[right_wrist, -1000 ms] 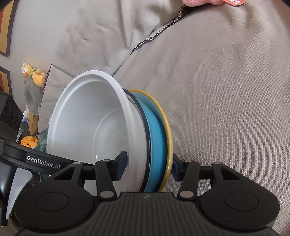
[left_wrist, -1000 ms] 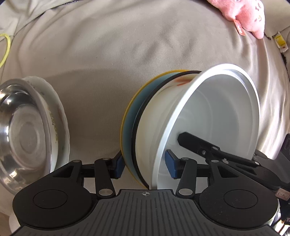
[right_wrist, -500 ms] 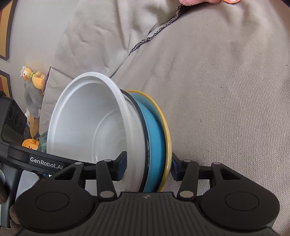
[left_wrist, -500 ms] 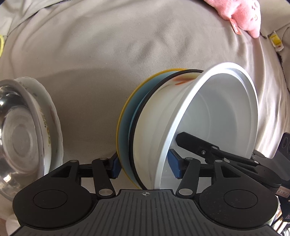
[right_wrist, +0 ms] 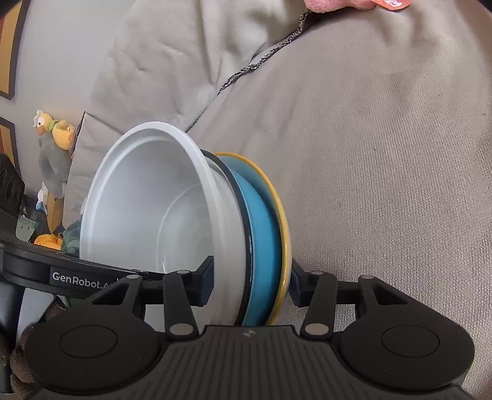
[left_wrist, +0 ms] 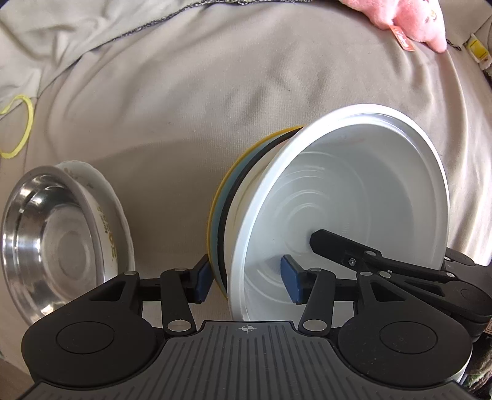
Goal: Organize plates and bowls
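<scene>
A stack of a white bowl (left_wrist: 353, 197), a black-rimmed dish, a blue dish and a yellow plate (left_wrist: 221, 197) is held on edge above the beige cloth. My left gripper (left_wrist: 246, 278) is shut on the stack's near rim, one pad inside the white bowl. My right gripper (right_wrist: 250, 284) is shut on the same stack from the other side; there the white bowl (right_wrist: 153, 203), blue dish (right_wrist: 264, 234) and yellow plate (right_wrist: 284, 227) show. A steel bowl (left_wrist: 52, 243) sits nested in a white patterned bowl (left_wrist: 110, 221) at the left.
Beige cloth (left_wrist: 184, 101) covers the soft surface under everything. A pink plush toy (left_wrist: 409, 18) lies at the far right. A yellow loop (left_wrist: 18, 126) lies at the left. Small toys (right_wrist: 52, 154) stand by the wall at the left.
The held stack has shifted slightly right in the left wrist view and turned more open toward the camera. The steel bowl pair appears lower and closer. Both grips are unchanged.
</scene>
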